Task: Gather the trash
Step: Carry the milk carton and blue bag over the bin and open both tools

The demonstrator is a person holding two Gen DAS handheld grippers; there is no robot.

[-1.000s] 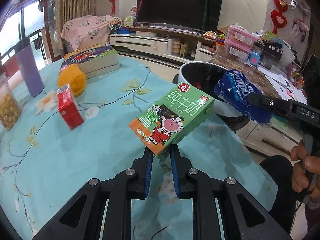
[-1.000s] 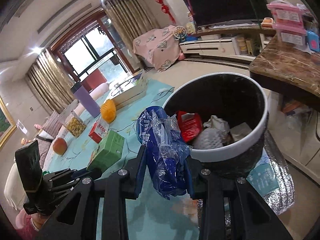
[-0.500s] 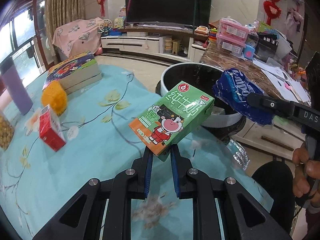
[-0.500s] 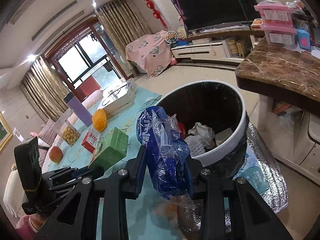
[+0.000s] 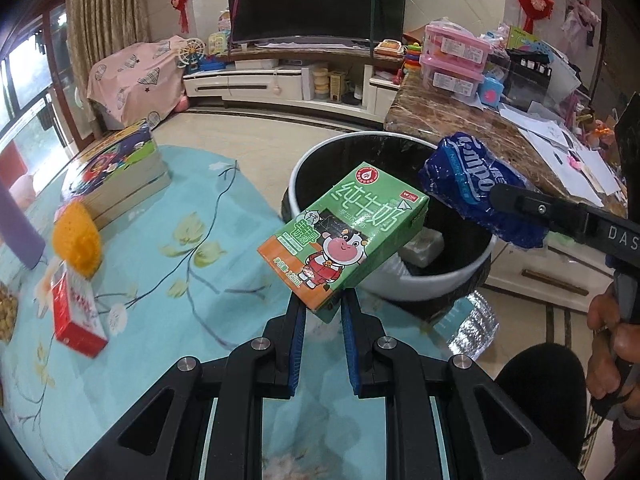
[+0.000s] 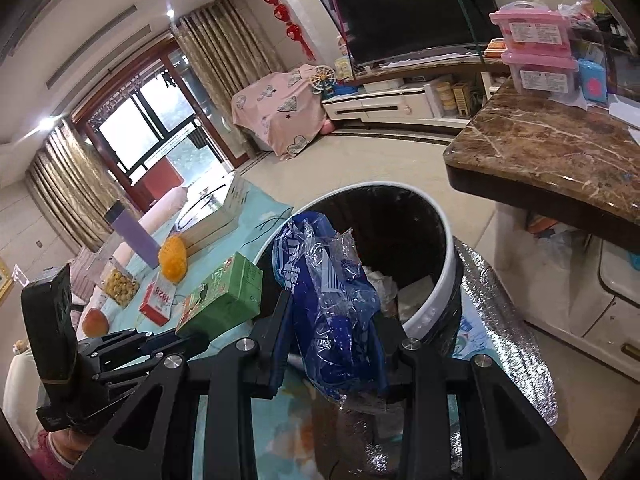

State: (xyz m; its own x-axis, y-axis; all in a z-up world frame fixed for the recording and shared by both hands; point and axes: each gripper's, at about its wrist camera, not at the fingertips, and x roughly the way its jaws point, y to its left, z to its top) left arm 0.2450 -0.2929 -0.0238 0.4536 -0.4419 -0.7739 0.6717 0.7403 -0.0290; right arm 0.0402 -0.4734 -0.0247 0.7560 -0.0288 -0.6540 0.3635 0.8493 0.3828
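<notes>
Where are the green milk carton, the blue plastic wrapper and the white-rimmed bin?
Green milk carton [image 5: 344,236], left wrist view, printed front face.
Blue plastic wrapper [image 6: 332,312], right wrist view, crumpled middle.
White-rimmed bin [image 5: 440,276], left wrist view, near rim.

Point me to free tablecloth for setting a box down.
Free: the tablecloth between the red carton and the trash bin. Crowded: the far left edge, with the orange ball, the books and the purple bottle.

A table with a light blue flowered cloth carries a stack of books, an orange knitted ball, a red carton, a purple tumbler, a jar of yellow snacks and a peach. Beside the table, a white-rimmed bin stands on the floor.
</notes>
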